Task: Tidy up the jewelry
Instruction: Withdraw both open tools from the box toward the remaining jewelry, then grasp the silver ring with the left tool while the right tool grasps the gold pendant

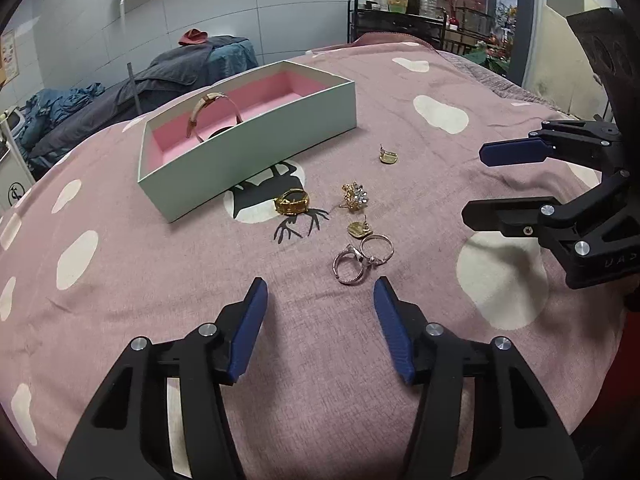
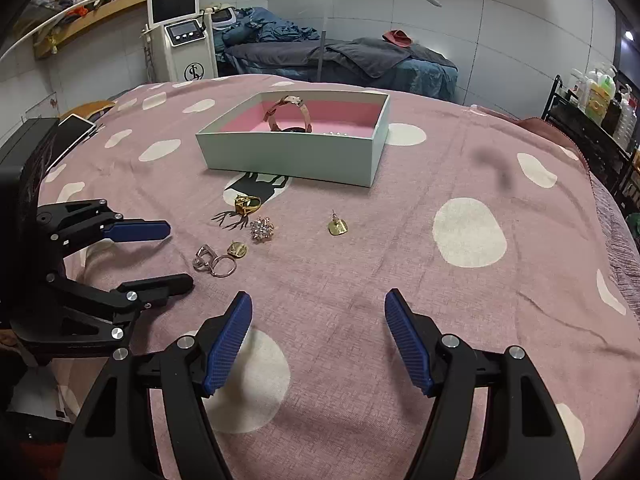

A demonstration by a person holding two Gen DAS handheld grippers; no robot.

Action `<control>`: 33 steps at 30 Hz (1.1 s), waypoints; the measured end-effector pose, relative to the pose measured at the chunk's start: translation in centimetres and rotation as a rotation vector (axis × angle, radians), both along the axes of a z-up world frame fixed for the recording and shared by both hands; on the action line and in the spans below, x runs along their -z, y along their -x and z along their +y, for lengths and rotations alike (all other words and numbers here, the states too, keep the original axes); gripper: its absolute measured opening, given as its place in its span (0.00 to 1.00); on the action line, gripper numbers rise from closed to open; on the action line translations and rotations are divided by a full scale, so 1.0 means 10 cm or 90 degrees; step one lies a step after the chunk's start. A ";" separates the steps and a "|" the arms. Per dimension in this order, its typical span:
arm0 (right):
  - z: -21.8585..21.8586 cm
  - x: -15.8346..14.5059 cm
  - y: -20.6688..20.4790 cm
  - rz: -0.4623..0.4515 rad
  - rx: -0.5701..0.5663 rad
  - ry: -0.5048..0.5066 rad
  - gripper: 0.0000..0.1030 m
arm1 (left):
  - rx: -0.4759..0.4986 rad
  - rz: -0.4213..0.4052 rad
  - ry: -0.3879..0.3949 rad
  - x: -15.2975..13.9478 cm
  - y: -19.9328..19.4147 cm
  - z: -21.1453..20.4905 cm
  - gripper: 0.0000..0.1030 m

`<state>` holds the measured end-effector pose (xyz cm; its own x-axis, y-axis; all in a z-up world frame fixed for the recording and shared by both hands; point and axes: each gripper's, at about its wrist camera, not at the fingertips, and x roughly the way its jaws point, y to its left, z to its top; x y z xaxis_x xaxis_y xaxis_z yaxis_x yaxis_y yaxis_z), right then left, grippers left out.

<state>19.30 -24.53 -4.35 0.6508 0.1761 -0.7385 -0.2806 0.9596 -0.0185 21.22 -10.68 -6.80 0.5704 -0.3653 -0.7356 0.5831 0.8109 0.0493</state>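
A pale green box (image 1: 256,152) with pink lining sits on the pink spotted cloth (image 1: 120,288); a beige-strapped watch (image 1: 208,114) stands inside it. In front of the box lie a gold ring (image 1: 292,202), a crystal brooch (image 1: 355,196), two gold earrings (image 1: 389,157) (image 1: 358,229) and two silver rings (image 1: 362,258). My left gripper (image 1: 320,292) is open and empty, just short of the silver rings. My right gripper (image 2: 318,306) is open and empty, hovering over the cloth to the right of the jewelry. The box (image 2: 296,156) and the jewelry also show in the right wrist view.
A massage bed with dark covers (image 2: 340,56) and a white machine (image 2: 180,36) stand behind the table. A black rack of bottles (image 1: 404,4) is at the far right. A phone (image 2: 76,126) lies at the table's left edge.
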 end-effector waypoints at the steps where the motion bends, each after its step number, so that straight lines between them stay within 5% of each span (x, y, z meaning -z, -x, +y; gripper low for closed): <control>1: 0.00 0.00 -0.01 0.003 -0.002 -0.002 0.65 | 0.007 0.003 -0.002 0.00 -0.03 -0.02 0.53; 13: 0.00 0.02 -0.30 0.041 -0.008 -0.008 0.59 | 0.070 0.019 0.016 0.00 -0.13 -0.15 0.19; 26: 0.05 0.12 -0.74 0.082 0.010 -0.001 0.36 | 0.046 0.029 0.044 0.01 -0.12 -0.05 0.19; 33: 0.05 0.13 -0.81 0.083 0.019 -0.003 0.14 | 0.035 0.030 0.051 0.01 -0.13 -0.03 0.19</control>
